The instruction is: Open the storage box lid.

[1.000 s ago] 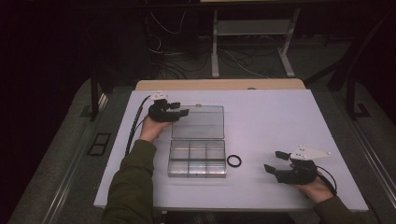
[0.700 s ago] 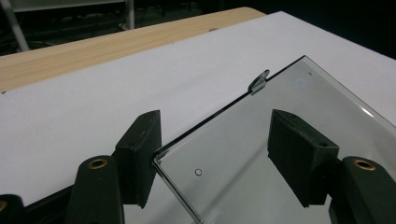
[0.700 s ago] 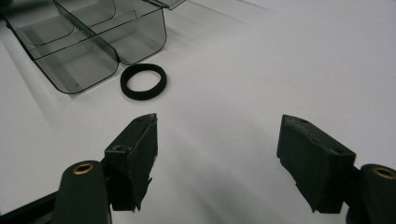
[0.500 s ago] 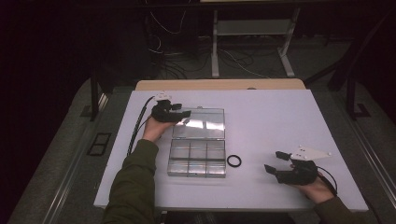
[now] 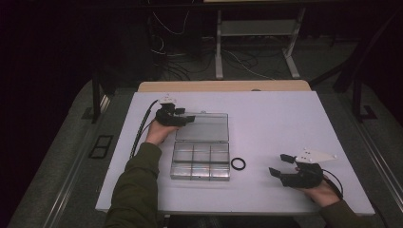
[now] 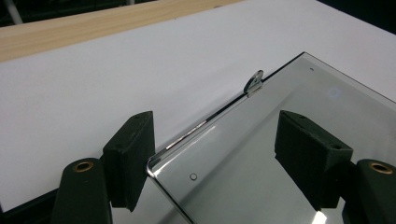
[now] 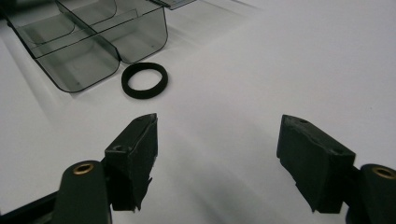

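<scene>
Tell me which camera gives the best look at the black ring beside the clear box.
The right gripper view: the black ring lies large and unobstructed on the table, just apart from the compartment box. The high view shows the ring small, right of the box. The left gripper view looks at the box's open lid instead.

Clear grey-tinted box point(image 5: 200, 160), black ring point(image 5: 238, 164), white table point(image 5: 285, 123)

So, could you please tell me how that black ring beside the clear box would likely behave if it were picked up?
The black ring looks thin and matte, so it is probably light, grippy and perhaps slightly bendy. It lies flat on the table, so it should slide rather than roll.
</scene>
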